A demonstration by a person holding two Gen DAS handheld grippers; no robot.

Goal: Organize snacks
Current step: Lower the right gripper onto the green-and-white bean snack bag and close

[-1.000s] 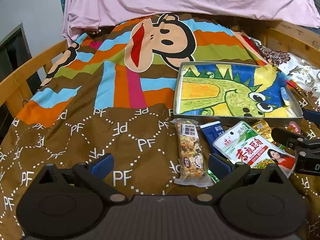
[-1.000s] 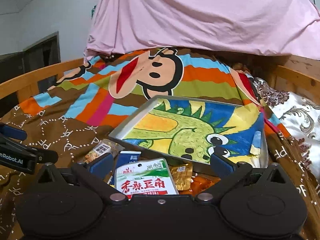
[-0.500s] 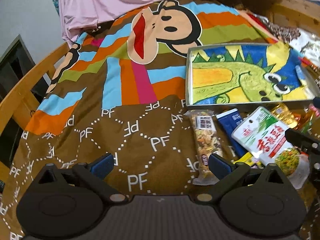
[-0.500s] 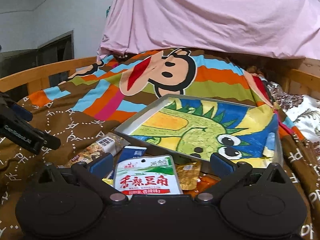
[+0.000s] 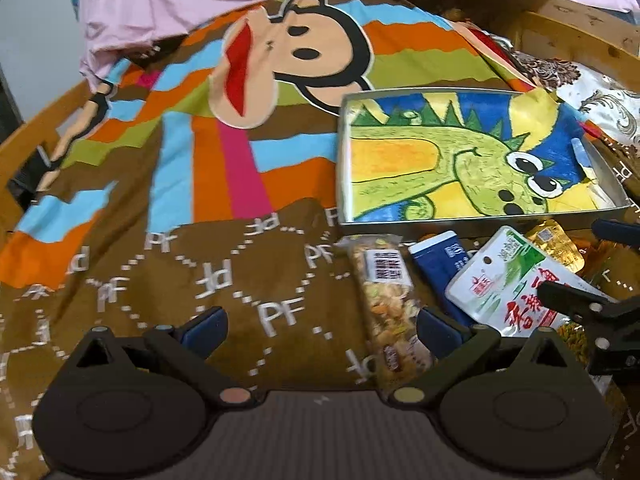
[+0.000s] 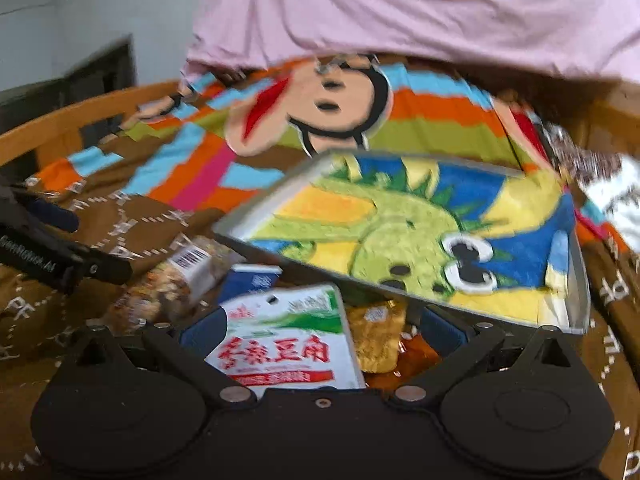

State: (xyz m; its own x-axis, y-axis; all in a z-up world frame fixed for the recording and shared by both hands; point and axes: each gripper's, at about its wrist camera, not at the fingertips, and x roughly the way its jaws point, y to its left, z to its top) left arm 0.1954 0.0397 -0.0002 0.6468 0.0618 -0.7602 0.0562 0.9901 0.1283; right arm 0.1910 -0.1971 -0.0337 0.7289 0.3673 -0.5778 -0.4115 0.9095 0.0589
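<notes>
Blue pads on both tongs, both spread wide, nothing gripped. Right tongs [image 6: 320, 326] straddle the white pouch [image 6: 286, 344] with red lettering, pads either side of it but not closing yet. Left tongs [image 5: 320, 326] hover over bare bedspread [image 5: 240, 280], right-hand pad just beside the granola bar [image 5: 390, 308].

Snacks all lie in a loose heap on the bed, pressed up against the near wall of the tray [image 5: 460, 224]; none is inside it. Tray is a shallow grey metal rectangle lined with a crayon-style dinosaur picture, floor otherwise bare.

Step in hand looks like grabbing the white pouch to lift it into the tray. Best pinched across its flat width near the top seam, low enough to catch film, not just air. Glossy plastic, probably slippery and floppy, so a firm squeeze. It overlaps the blue packet [image 5: 438, 256] and sits beside the gold crinkly sachet [image 6: 376, 332]; a straight-up lift should avoid dragging them. Must clear the tray's rim.

Granola bar is long, clear wrapper, lumpy contents, barcode label. Bedspread is soft, wrinkled fabric, uneven footing for anything on it. Right view is motion-blurred, fine detail unclear.
</notes>
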